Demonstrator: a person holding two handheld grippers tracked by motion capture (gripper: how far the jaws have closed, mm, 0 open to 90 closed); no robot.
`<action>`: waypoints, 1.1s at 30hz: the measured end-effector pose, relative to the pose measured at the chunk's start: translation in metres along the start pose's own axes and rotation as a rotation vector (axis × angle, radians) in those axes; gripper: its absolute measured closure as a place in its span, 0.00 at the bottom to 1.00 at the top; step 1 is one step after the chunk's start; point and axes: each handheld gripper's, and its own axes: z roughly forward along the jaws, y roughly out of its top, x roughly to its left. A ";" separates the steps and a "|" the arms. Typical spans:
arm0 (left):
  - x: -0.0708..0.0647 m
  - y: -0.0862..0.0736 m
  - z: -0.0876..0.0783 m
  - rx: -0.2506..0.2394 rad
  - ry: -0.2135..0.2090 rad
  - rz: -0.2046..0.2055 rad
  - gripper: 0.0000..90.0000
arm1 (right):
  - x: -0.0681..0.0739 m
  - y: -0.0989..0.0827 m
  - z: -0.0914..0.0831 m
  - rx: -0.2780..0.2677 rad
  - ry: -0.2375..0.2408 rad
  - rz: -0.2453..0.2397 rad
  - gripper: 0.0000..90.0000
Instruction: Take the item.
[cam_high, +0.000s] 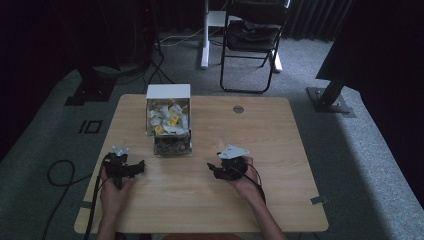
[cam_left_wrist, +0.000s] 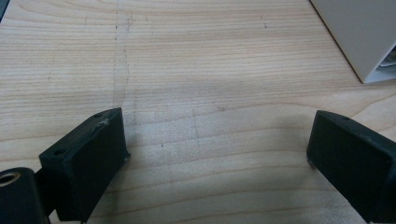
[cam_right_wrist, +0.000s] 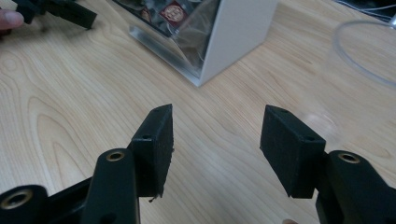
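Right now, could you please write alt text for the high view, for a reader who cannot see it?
A person's hands hold the left tongs and right tongs low over a wooden table, either side of a clear box of small packets with a white back. Behind the table stands a dark folding chair on grey carpet.

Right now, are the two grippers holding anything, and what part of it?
No, nothing is held. The left gripper and the right gripper both have open jaws with only bare table between them, apart from the box of packets.
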 end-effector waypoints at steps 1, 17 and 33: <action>0.000 0.000 0.000 0.000 0.000 0.000 0.06 | 0.001 0.001 0.001 -0.003 0.003 -0.006 0.49; 0.000 0.000 0.000 0.000 0.000 0.000 0.06 | 0.020 0.019 0.018 -0.029 0.055 -0.055 0.61; 0.000 0.000 0.000 0.000 0.000 0.000 0.06 | 0.037 0.042 0.043 -0.053 0.115 -0.103 0.63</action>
